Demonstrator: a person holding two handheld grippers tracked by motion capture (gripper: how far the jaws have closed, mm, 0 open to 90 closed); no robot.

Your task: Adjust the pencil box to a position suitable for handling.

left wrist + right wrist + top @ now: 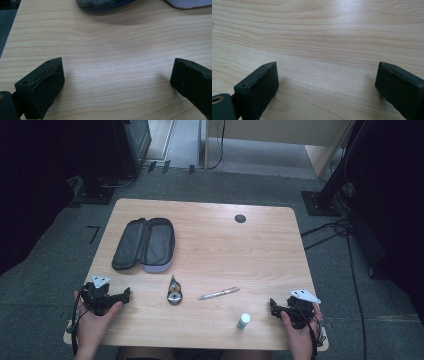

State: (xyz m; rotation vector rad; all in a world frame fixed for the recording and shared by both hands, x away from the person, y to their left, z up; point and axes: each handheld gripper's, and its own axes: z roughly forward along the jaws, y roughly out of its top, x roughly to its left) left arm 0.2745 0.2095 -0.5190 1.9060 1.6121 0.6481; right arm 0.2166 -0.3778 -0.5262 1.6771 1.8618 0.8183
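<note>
An open dark grey pencil case (145, 244) lies at the table's left rear; its edge (105, 5) shows at the top of the left gripper view. A small round black object (174, 296), a pen (218, 293) and a small white bottle with a green cap (243, 320) lie on the front half of the table. My left gripper (125, 295) rests at the front left corner, open, with bare wood between its jaws (117, 72). My right gripper (273, 306) rests at the front right, open over bare wood (327, 72).
The wooden table (210, 245) has a round black cable hole (240, 218) near its far edge. Cables (345, 245) trail on the grey carpet to the right. Dark equipment stands (100, 185) lie beyond the table's far left.
</note>
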